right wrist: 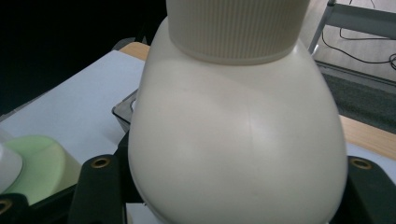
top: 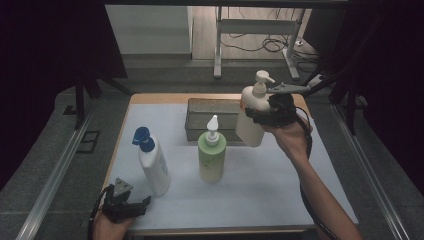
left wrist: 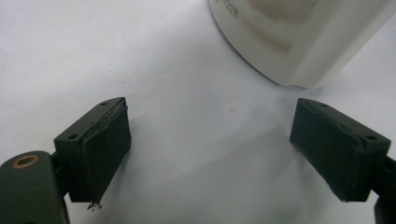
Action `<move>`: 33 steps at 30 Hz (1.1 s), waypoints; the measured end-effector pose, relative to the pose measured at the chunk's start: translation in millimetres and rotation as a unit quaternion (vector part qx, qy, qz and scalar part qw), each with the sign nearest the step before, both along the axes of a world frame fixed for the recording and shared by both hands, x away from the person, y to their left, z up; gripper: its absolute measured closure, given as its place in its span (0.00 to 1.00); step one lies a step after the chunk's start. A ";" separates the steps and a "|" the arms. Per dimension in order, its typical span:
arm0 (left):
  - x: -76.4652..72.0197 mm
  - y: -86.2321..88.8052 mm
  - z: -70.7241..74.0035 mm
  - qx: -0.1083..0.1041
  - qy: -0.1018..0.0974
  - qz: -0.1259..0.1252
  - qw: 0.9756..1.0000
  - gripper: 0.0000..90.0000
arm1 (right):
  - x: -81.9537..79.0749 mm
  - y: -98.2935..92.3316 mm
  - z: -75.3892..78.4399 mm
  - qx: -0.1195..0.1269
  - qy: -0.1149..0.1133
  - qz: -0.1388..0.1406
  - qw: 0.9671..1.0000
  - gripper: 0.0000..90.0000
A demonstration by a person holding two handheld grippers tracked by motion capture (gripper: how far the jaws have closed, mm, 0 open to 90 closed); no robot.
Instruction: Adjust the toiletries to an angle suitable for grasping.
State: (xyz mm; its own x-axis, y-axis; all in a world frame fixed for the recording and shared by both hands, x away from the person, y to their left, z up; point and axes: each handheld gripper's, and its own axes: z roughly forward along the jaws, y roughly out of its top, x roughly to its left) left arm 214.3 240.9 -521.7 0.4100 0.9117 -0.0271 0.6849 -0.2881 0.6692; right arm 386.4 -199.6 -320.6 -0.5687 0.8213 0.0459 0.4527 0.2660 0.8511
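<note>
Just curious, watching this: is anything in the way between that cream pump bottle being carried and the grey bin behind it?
Nothing visible. The right claw holds the cream pump bottle lifted at the grey bin's right end; the green bottle stands nearer the person.

Green bottle [top: 212,159] and blue-capped bottle [top: 152,162] block the bin [top: 200,107].

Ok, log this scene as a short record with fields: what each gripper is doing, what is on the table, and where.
right gripper: shut on the cream pump bottle, held tilted in the air above the table
left gripper: open, holding nothing, low at the near left edge
white bottle with blue cap: upright, just beyond the left gripper
green pump bottle: upright, mid-table
grey bin: at the far side of the table
</note>
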 end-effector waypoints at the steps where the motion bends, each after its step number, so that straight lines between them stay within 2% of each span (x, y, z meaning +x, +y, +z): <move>1: 0.0 0.0 0.0 0.000 0.000 0.000 1.000 0.13 | 1.4 1.0 0.2 0.000 -0.002 0.000 1.000 0.41; 33: 0.1 0.3 0.1 0.001 0.001 -0.002 1.000 0.13 | 51.1 44.5 -3.6 0.003 -0.014 -0.032 0.999 0.41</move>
State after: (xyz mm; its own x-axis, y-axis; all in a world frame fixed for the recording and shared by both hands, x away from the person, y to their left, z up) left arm 214.4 241.2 -521.5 0.4129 0.9104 -0.0255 0.6853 -0.2921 0.6672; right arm 437.6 -155.0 -324.3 -0.5164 0.8556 0.0359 0.4441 0.2318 0.8655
